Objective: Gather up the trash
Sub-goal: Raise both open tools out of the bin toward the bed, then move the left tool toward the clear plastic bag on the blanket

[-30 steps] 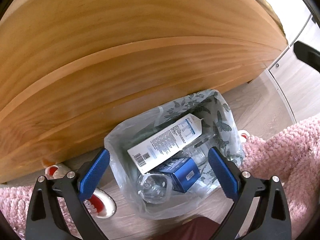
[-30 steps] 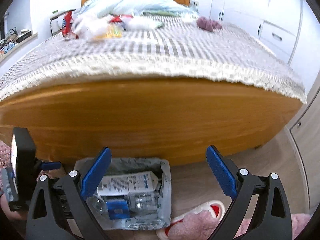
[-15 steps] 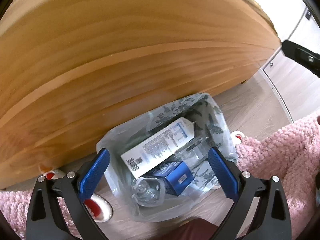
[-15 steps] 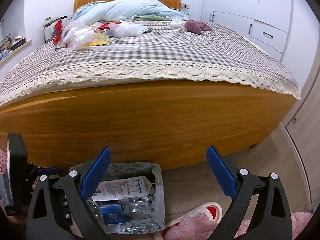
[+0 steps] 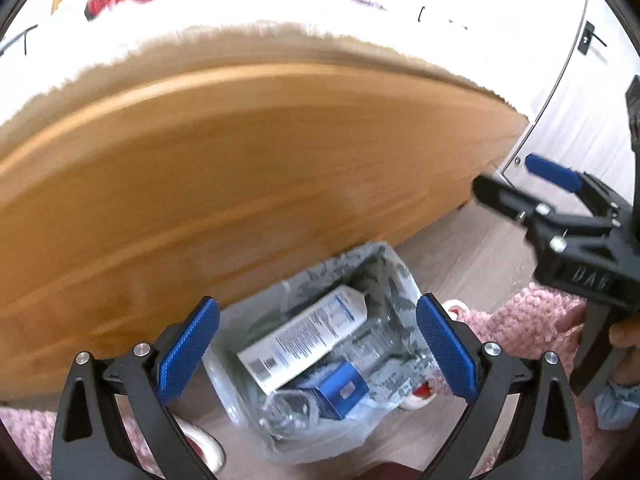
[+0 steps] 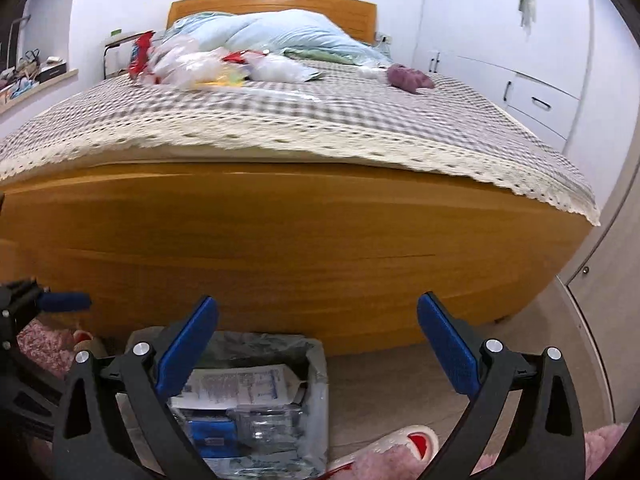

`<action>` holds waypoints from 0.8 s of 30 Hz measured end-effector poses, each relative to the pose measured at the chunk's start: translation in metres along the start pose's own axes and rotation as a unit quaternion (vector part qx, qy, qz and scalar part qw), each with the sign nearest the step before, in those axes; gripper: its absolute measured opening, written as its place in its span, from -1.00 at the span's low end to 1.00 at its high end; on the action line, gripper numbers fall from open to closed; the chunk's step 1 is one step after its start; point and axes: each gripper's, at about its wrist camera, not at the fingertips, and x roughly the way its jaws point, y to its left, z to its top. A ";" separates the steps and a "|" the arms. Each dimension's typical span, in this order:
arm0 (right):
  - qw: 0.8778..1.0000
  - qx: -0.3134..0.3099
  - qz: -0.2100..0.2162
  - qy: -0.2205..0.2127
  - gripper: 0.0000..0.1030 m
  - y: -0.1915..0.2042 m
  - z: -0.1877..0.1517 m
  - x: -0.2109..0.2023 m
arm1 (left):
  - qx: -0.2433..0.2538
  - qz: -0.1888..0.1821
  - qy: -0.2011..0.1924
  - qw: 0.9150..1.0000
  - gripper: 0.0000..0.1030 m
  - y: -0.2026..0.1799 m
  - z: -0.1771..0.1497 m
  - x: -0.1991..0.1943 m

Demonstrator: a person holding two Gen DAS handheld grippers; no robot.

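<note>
1. Bed (image 6: 304,240) fills your right view from 9 to 3 o'clock; its checked cover (image 6: 320,120) carries the remaining trash pile (image 6: 192,60) of wrappers and bags at 11 o'clock, likely your next target.
2. Bin bag (image 5: 384,276) stands on the floor against the footboard at 6 o'clock in your left view, mouth spread open so drops fall straight in.
3. Inside lie a white carton (image 5: 304,340), a clear bottle (image 5: 376,344) and a blue box (image 5: 340,390).
4. Your left tool (image 5: 318,356) hangs above the bag, spread wide, holding nothing.
5. Your right tool (image 6: 318,352) points at the bed, equally wide and empty.
</note>
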 end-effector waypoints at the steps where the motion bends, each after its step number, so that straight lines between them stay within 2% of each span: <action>1: 1.000 -0.003 0.000 -0.006 0.85 0.005 0.003 -0.003 | -0.002 0.001 -0.009 1.000 0.85 0.002 0.001 -0.005; 6: 0.998 0.000 -0.001 -0.066 0.85 0.016 0.009 -0.026 | -0.037 0.001 -0.035 0.999 0.85 0.020 -0.001 -0.025; 11: 0.994 0.010 0.003 -0.112 0.85 0.014 0.015 -0.041 | -0.054 0.028 -0.070 0.996 0.85 0.032 -0.001 -0.045; 16: 0.988 0.036 0.021 -0.145 0.85 0.004 0.021 -0.052 | -0.031 0.061 -0.124 0.990 0.85 0.026 0.012 -0.068; 24: 0.979 0.054 0.026 -0.193 0.85 -0.010 0.040 -0.071 | 0.030 0.094 -0.181 0.978 0.85 0.003 0.037 -0.100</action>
